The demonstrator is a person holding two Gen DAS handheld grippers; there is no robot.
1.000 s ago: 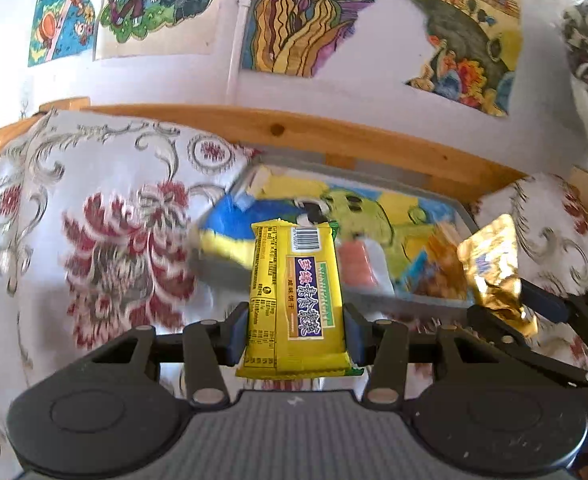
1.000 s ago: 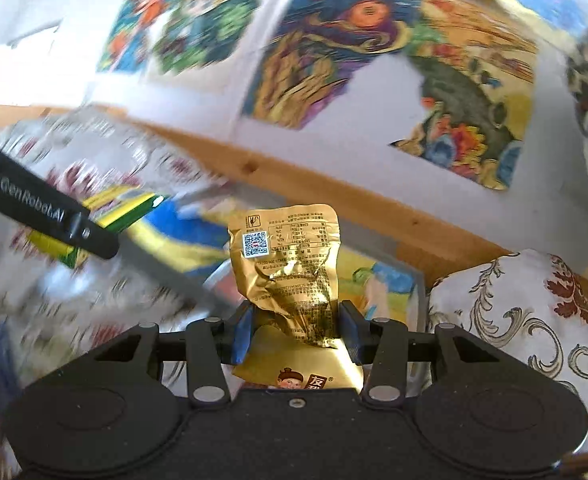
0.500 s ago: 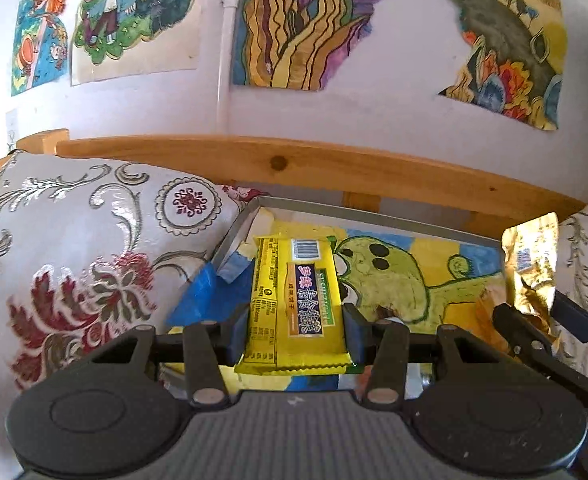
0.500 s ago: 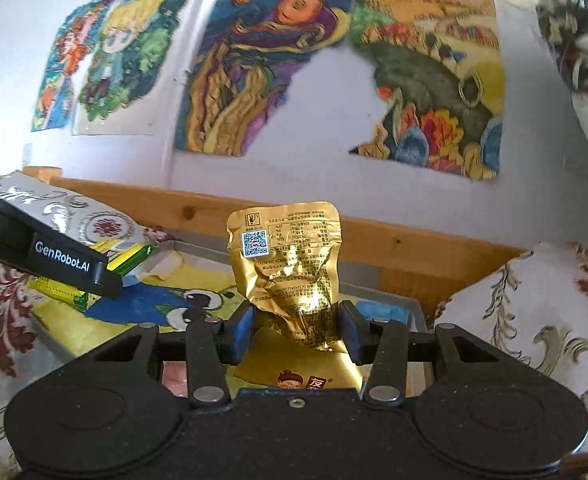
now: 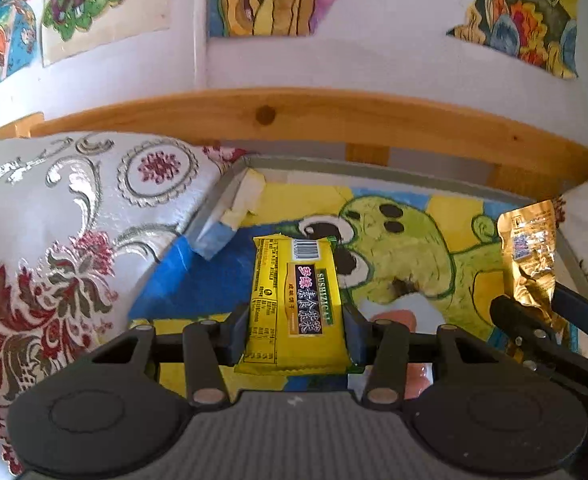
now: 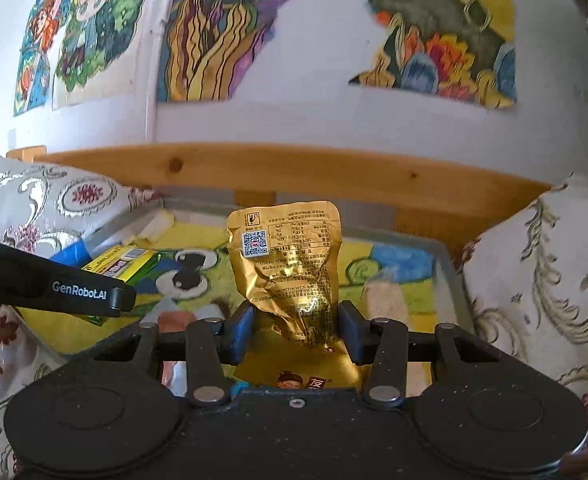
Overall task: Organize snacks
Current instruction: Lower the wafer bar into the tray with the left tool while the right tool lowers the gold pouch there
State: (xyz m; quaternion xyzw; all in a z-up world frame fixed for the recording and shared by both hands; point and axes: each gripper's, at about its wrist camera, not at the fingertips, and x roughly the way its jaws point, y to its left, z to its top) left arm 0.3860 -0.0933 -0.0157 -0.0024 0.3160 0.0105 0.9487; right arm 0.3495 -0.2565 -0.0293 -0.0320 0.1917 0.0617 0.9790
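Now the left tool (image 5: 296, 330) is gripping a yellow rectangular snack bar (image 5: 291, 304), while the right tool (image 6: 296, 330) is clamping a crinkled gold foil pouch (image 6: 289, 268) above a grey tray (image 6: 448, 276).

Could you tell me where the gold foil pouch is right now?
The gold foil pouch is clamped upright in the right tool, above the painted tray.

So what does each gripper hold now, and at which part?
Left gripper: yellow snack bar, by its lower sides. Right gripper: gold pouch, by its lower end.
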